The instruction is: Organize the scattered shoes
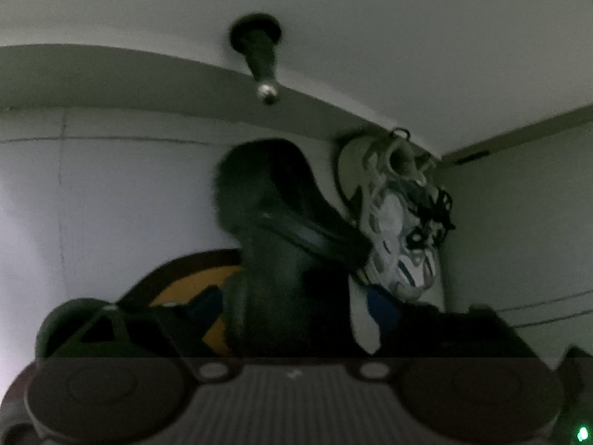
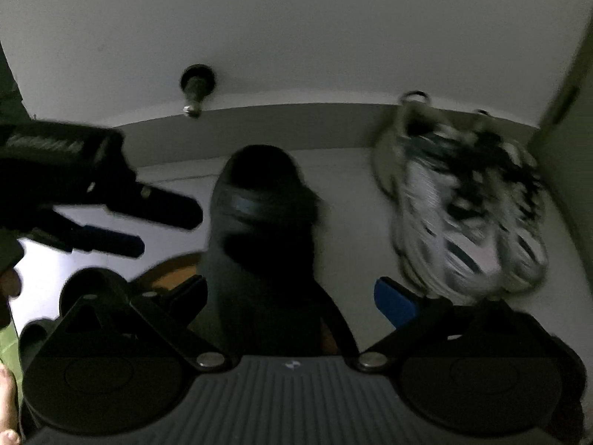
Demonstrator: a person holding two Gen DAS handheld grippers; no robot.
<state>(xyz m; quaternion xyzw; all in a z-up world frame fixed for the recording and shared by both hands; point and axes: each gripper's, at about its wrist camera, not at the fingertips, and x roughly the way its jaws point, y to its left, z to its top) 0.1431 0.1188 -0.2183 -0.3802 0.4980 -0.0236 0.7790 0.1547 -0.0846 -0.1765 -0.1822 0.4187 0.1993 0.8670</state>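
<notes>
Black shoe [image 2: 259,230] stands on floor by wall, btwn wide-open right gripper [image 2: 292,296] fingers, untouched. Left gripper [image 2: 155,222] also open, empty. Fingers should be closed on shoe's sides w/o nudging grey sneaker [image 2: 463,204] nearby.

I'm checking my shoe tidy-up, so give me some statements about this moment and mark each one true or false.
1. A dark shoe sits between the jaws of the right gripper. True.
2. The white sneaker is gripped by the left jaws. False: the white sneaker lies by the wall, right of the dark shoe, with no gripper on it.
3. A door stopper sticks out of the wall. True.
4. The left jaws are shut. False: the left gripper is open, with nothing between its jaws.
</notes>
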